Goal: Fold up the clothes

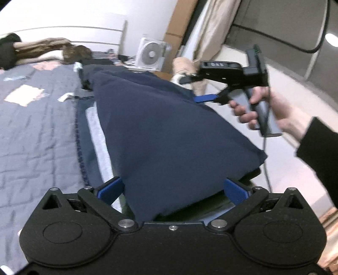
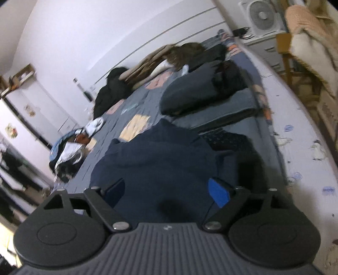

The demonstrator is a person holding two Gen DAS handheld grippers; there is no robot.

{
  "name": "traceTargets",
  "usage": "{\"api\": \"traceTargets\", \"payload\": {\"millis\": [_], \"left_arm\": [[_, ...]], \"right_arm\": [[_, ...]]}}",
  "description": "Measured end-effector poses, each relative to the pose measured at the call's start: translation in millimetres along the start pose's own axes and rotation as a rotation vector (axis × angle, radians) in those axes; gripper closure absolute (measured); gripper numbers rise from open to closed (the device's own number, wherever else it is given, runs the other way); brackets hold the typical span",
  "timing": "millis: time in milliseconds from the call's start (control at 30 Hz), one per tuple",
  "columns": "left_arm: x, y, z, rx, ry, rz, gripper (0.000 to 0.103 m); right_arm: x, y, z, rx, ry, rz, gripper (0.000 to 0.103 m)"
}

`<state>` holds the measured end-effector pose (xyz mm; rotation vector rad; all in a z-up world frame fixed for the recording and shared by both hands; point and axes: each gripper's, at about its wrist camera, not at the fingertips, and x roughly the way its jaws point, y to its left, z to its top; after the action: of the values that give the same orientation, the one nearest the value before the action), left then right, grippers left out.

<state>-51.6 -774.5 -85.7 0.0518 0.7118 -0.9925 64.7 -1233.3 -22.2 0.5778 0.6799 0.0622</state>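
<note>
The navy garment (image 1: pixel 169 135) lies on the quilted bed cover (image 1: pixel 38 127), spreading forward from the left gripper (image 1: pixel 172 191). Its near corner drapes into the space between the two blue pads (image 1: pixel 111 189), which stand wide apart and released; whether cloth touches either pad is hard to judge, since the fold hides their inner faces. Beneath the garment, to the left of the tongs, a pale grey strip and a dark patterned edge show, the rest covered.

Ahead and to the right, a hand (image 1: pixel 253 105) holds the right gripper (image 1: pixel 200 88) by its handle, a dark sleeve (image 1: pixel 319 152) cut off by the frame edge. Only one blue finger is clear there, just at the garment's far edge; the other is blurred.

From the right wrist view, the right gripper (image 2: pixel 166 191) also has its pads spread open, with the navy garment (image 2: pixel 156 160) bunched between and beyond them. Motion blur softens everything. Farther ahead sits a stack of folded dark clothes (image 2: pixel 202 95); to the left lies a jumbled heap (image 2: pixel 67 152) whose pieces I cannot make out. A white fan (image 2: pixel 262 17) stands past the bed.
</note>
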Motion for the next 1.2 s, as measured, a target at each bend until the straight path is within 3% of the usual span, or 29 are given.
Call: {"api": "traceTargets", "payload": {"millis": [133, 333, 533, 833, 1033, 1200], "left_arm": [[-14.0, -8.7, 1.4, 0.033, -0.016, 0.043, 0.0], [-33.9, -18.7, -1.8, 0.048, -0.042, 0.064, 0.0], [-52.9, -26.3, -7.2, 0.068, -0.063, 0.075, 0.0], [-67.4, -28.1, -11.9, 0.066, -0.088, 0.06, 0.0], [-66.3, -30.8, -16.4, 0.076, -0.096, 0.074, 0.0], [-72.8, -39.6, -16.5, 0.087, -0.12, 0.108, 0.0]], "right_arm": [[-25.3, 14.6, -10.2, -0.039, -0.013, -0.045, 0.014], [-62.1, 49.6, -55.7, -0.137, -0.021, 0.04, 0.014], [-55.9, 48.2, -104.9, -0.245, 0.001, -0.038, 0.013], [-95.0, 53.7, -133.3, -0.276, 0.023, -0.078, 0.013], [-124.7, 54.8, -144.5, -0.184, -0.062, -0.174, 0.013], [-152.0, 75.9, -171.7, -0.242, -0.221, -0.307, 0.01]]}}
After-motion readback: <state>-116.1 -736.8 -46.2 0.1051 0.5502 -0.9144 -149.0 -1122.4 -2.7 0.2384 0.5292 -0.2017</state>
